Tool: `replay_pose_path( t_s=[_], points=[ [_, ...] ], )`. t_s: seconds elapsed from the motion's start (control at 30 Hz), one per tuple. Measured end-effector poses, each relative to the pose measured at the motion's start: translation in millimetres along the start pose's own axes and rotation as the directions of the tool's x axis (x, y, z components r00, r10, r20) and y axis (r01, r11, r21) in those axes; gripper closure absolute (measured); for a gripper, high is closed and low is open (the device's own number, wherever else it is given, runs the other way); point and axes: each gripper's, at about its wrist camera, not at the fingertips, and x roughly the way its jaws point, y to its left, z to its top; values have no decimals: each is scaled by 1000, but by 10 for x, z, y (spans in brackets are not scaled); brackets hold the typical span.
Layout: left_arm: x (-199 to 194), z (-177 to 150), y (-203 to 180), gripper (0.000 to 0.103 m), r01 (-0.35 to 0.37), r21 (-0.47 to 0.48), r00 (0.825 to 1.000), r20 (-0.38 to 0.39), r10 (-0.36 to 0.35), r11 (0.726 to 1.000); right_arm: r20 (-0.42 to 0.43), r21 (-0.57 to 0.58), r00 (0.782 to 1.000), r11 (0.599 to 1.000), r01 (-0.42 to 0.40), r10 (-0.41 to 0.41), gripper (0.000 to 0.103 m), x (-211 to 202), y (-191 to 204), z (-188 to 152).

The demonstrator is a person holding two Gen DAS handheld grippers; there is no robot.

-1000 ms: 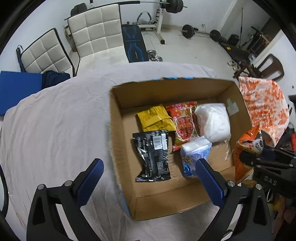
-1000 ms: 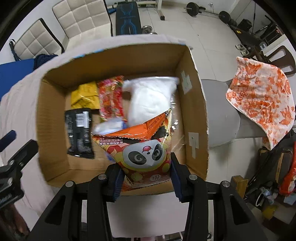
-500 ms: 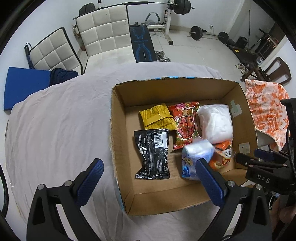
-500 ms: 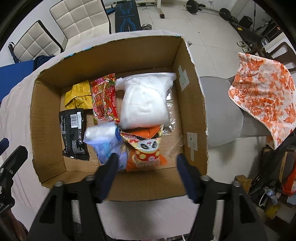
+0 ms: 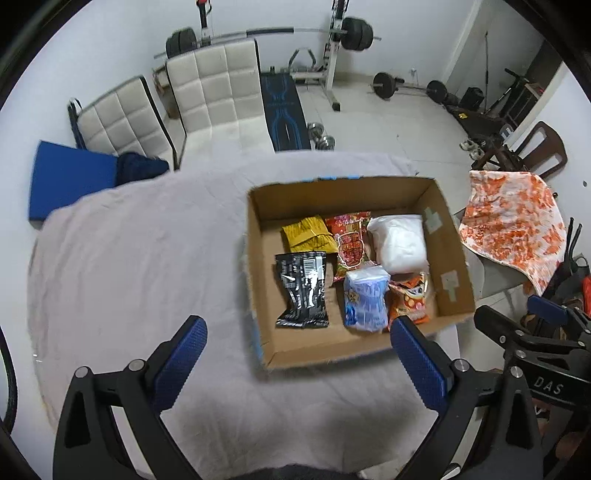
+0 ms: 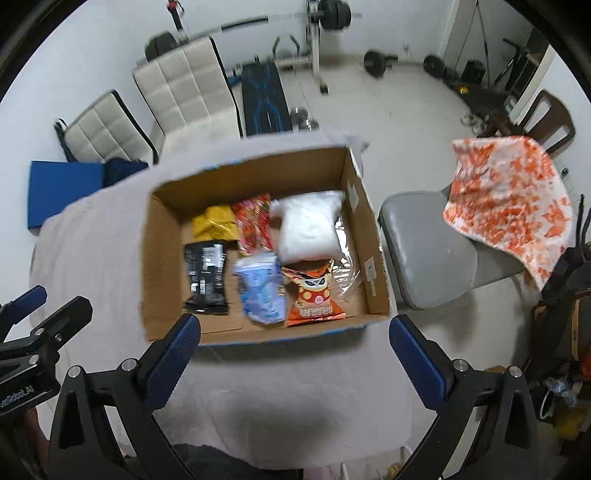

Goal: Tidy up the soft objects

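An open cardboard box [image 5: 455,280] [image 6: 373,266] sits on a table with a grey cloth [image 5: 140,266]. In it lie an orange panda snack bag [image 6: 314,299] [image 5: 408,297], a blue-white packet [image 6: 262,288] [image 5: 365,297], a black packet [image 6: 205,275] [image 5: 301,288], a yellow bag [image 5: 308,234], a red bag [image 5: 349,245] and a white soft pack [image 6: 306,229] [image 5: 399,240]. My left gripper [image 5: 295,328] is open and empty above the box's near edge. My right gripper [image 6: 295,328] is open and empty, raised over the near wall.
A grey chair [image 6: 424,251] with an orange-patterned cloth [image 6: 509,199] stands right of the table. Two white padded chairs [image 5: 207,103], a blue cushion [image 5: 70,184] and gym weights [image 5: 354,33] lie beyond the far edge.
My right gripper opened and let the panda snack bag drop into the box, then pulled back and up. Both grippers rose away from the box.
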Motion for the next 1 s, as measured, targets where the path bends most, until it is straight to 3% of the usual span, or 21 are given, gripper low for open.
replay_pose_path(
  t_s=[0.23, 0.43, 0.73, 1.0],
  points=[
    [-812, -297, 147, 1, -61, 11, 996, 71, 60, 998, 97, -36, 995, 999, -29, 32, 0, -967, 349, -325],
    [-1339, -498, 331, 1, -43, -46, 991, 127, 48, 998, 173, -76, 984, 997, -23, 36, 0, -1635, 606, -570],
    [-1816, -773, 475, 1, 8, -102, 987, 163, 9, 995, 220, -102, 974, 994, -30, 52, 0, -2148, 809, -872],
    [-2081, -889, 431, 1, -17, -84, 972, 231, 36, 996, 261, -81, 964, 996, -27, 48, 0, -2430, 751, -1024]
  ],
)
